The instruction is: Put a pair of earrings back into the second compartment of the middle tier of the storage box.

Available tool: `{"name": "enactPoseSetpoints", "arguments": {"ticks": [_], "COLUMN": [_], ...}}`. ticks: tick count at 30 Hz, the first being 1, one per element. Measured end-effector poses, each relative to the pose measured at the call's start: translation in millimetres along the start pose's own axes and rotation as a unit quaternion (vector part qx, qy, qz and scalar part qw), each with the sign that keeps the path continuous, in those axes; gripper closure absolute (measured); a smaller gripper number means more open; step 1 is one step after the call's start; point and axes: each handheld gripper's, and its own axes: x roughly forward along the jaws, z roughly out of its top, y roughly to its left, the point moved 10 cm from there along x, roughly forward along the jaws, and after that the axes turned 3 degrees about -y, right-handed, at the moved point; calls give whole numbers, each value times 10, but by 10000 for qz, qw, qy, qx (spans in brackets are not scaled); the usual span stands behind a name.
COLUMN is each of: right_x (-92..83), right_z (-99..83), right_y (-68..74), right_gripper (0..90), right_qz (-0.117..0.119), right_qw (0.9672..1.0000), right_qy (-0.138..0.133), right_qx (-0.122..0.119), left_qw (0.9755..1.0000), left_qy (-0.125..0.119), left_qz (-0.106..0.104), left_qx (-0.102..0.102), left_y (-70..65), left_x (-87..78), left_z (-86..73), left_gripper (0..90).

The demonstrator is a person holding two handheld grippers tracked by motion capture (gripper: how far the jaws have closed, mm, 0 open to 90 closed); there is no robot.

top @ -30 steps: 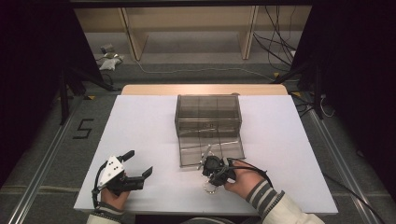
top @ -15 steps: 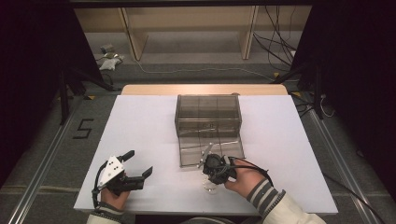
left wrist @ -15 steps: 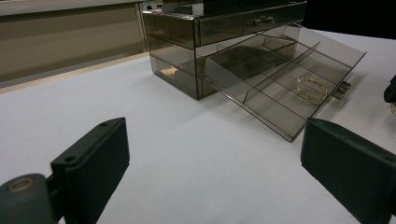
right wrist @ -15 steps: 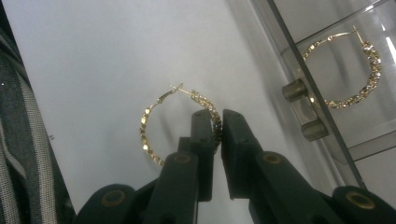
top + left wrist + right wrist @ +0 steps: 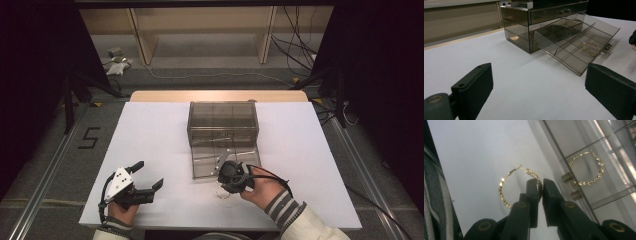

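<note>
A smoky clear drawer box (image 5: 222, 120) stands at the table's middle. Its lower drawer (image 5: 202, 165) is pulled out toward me and tilts down onto the white table (image 5: 150, 130). One gold hoop earring (image 5: 586, 168) lies in a front compartment of that drawer (image 5: 564, 53), also seen as the hoop (image 5: 591, 47) from the left gripper view. My right gripper (image 5: 541, 183) is shut on a second gold hoop earring (image 5: 505, 195), pinching its rim just in front of the drawer's knobs (image 5: 567, 178). From above, the right gripper (image 5: 225, 182) sits at the drawer's front edge. My left gripper (image 5: 148, 174) rests open and empty at the near left, its jaws wide apart around bare table in the left gripper (image 5: 539, 82) view.
A wooden strip (image 5: 215, 96) runs along the table's far edge, with shelving and cables beyond. A "5" mark (image 5: 89, 137) is on the floor at the left. A striped sleeve (image 5: 290, 212) comes in at the near right.
</note>
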Motion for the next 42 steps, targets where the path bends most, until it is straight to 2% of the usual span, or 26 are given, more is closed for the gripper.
{"name": "enactPoseSetpoints", "arguments": {"ticks": [13, 30, 42], "right_x": [-115, -226, -216], "right_z": [107, 230, 258], "right_y": [-115, -278, -439], "right_gripper": [840, 839, 839], "right_qz": [-237, -617, -850], "right_qw": [9991, 9951, 9927], "right_qy": [-340, -708, -726], "right_qx": [101, 310, 448], "left_qw": [10000, 10000, 10000], "left_qy": [-5, -2, -3], "left_qz": [-11, -19, -21], "left_qx": [-6, -9, -8], "left_y": [-2, -3, -3], "left_x": [-2, -2, -1], "left_z": [1, 1, 1], "left_gripper": [77, 77, 78]}}
